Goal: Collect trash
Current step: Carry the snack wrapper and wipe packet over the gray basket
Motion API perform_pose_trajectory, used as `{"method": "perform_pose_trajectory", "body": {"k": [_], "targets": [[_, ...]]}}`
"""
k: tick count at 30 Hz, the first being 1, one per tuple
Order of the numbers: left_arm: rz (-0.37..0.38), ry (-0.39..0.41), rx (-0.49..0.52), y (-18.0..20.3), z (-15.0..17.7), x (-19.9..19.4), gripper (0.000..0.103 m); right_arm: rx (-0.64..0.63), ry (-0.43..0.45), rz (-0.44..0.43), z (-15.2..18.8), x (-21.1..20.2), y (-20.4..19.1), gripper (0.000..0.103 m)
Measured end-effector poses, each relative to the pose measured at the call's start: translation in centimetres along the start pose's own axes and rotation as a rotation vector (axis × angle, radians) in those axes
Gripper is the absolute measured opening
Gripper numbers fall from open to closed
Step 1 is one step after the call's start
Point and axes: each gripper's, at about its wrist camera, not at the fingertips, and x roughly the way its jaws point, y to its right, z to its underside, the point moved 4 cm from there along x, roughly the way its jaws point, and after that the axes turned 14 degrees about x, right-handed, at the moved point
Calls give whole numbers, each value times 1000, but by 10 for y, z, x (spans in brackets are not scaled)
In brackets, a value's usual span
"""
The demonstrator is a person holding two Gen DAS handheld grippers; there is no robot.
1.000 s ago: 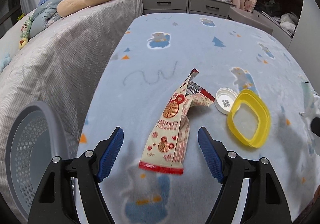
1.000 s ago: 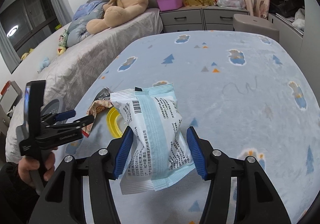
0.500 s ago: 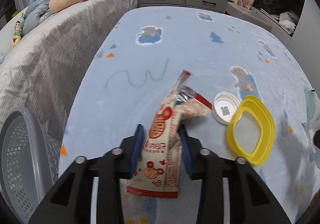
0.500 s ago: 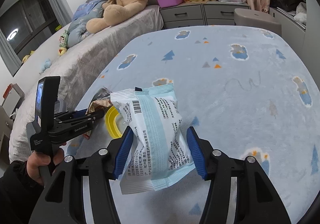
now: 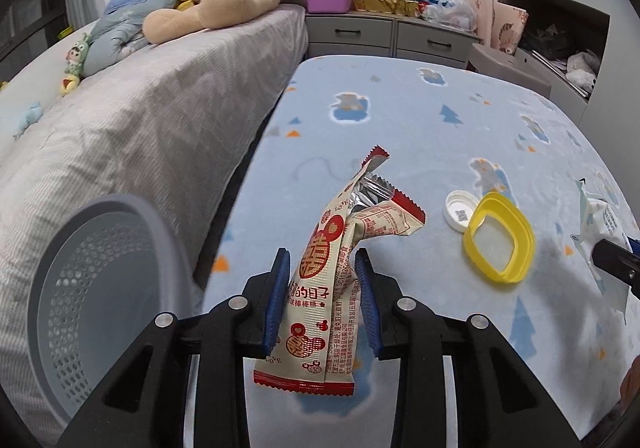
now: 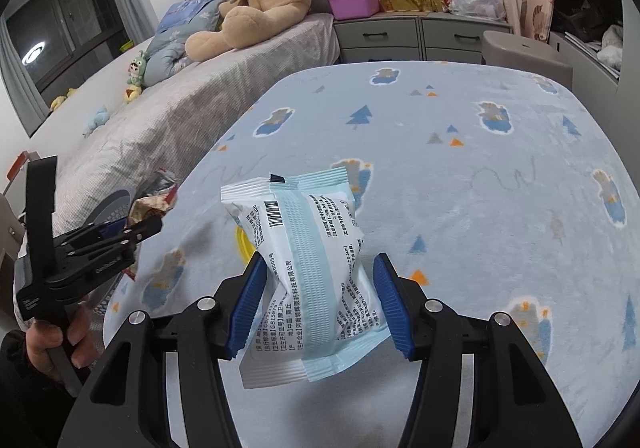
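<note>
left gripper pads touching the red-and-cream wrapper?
Touching. Left wrist view: left gripper has both blue pads pressed against the red-and-cream wrapper, pinching it.

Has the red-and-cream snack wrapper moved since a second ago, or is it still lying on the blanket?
Yes. The snack wrapper is clamped in the left gripper and raised off the blanket, toward the gray basket; the yellow ring stays put.

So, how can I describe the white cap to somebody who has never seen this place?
Look at the light blue blanket with bears and trees. Near its right side lies a yellow ring-shaped lid. The white cap touches that ring's left edge: small, round, lying open side up, with a printed code inside.
</note>
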Motion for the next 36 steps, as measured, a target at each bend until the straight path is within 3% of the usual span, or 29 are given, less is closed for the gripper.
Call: {"method": "perform_pose_trajectory", "body": {"k": [6, 16, 27, 36], "targets": [[-54, 24, -34, -31, 22, -29, 33, -39, -5, -15, 4, 3, -28, 54], [-131, 54, -115, -92, 56, -70, 33, -158, -26, -112, 18, 14, -116, 54], [-235, -2, -281, -164, 109, -80, 33, -228, -82, -255, 34, 49, -218, 54], [-278, -47, -366, -202, 127, -69, 33, -324, -142, -283, 52, 84, -275, 54]]}}
